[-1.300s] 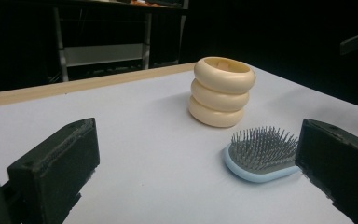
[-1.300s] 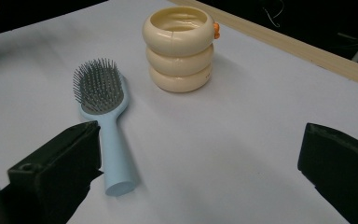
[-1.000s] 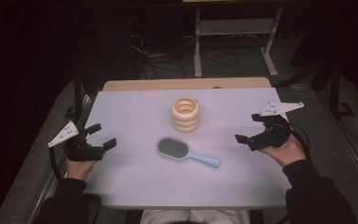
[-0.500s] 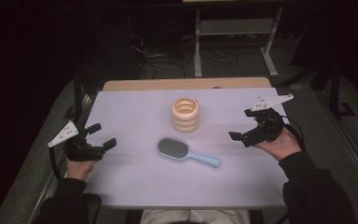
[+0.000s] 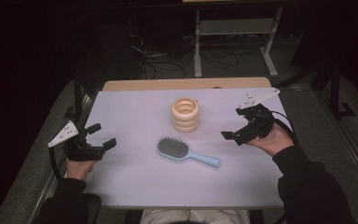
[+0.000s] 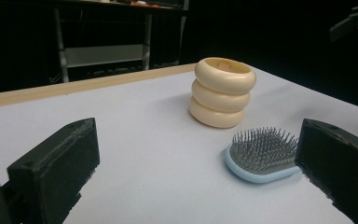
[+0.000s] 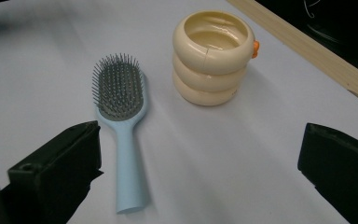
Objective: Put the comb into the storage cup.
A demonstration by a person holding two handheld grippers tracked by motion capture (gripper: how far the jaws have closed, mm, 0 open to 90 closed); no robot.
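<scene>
Hairbrush [image 5: 186,152] lies in the table's [image 5: 135,112] middle, before the cup [image 5: 185,114]. I judge it light and stiff; I would pinch its slim handle. My right gripper [image 5: 242,133] and left gripper [image 5: 100,137] are both spread, holding nothing

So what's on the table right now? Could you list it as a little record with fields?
surface: pale table
brush: light blue hairbrush, bristles up, lying flat
cup: cream ringed cup, upright, behind the brush, apart from it
left gripper: fingers open, holding nothing
right gripper: fingers open, holding nothing, near the brush handle
</scene>
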